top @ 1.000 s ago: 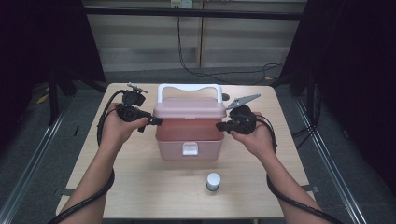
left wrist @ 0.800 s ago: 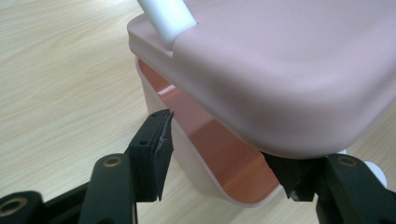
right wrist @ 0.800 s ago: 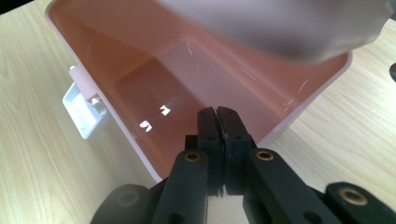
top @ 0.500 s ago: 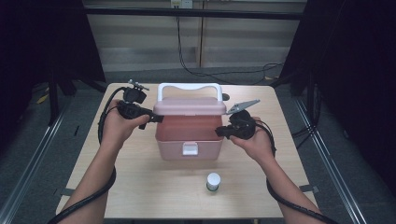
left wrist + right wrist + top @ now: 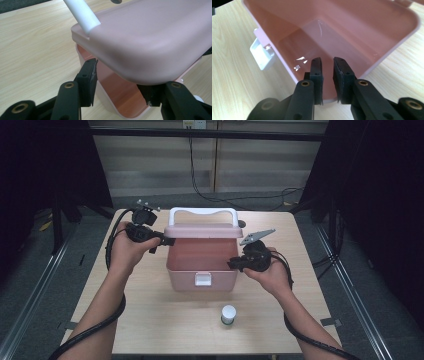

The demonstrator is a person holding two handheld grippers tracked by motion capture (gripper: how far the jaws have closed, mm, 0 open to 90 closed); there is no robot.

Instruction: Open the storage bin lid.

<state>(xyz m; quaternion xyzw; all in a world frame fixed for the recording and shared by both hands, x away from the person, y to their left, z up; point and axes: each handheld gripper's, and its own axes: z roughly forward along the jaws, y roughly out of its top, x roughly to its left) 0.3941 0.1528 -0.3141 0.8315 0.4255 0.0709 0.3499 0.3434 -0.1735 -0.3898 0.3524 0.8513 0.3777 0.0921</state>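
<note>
Pink lid [image 5: 202,231] sits between spread left claw [image 5: 120,82] jaws, closing; right claw [image 5: 327,75] opening astride box [image 5: 200,280] wall.

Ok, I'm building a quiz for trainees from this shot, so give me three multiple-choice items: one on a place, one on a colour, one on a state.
1. Where is the small bottle relative to the pink box?
A. inside it
B. in front of it, on the table
C. behind it

2. What colour is the handle?
A. white
B. black
C. pink

3. How is the lid?
A. latched shut
B. raised
C. lying off on the floor

Answers:
1. B: the bottle stands on bare wood nearer the person.
2. A: the handle is a white bar on the pink lid.
3. B: the box's bare inside shows.
</note>
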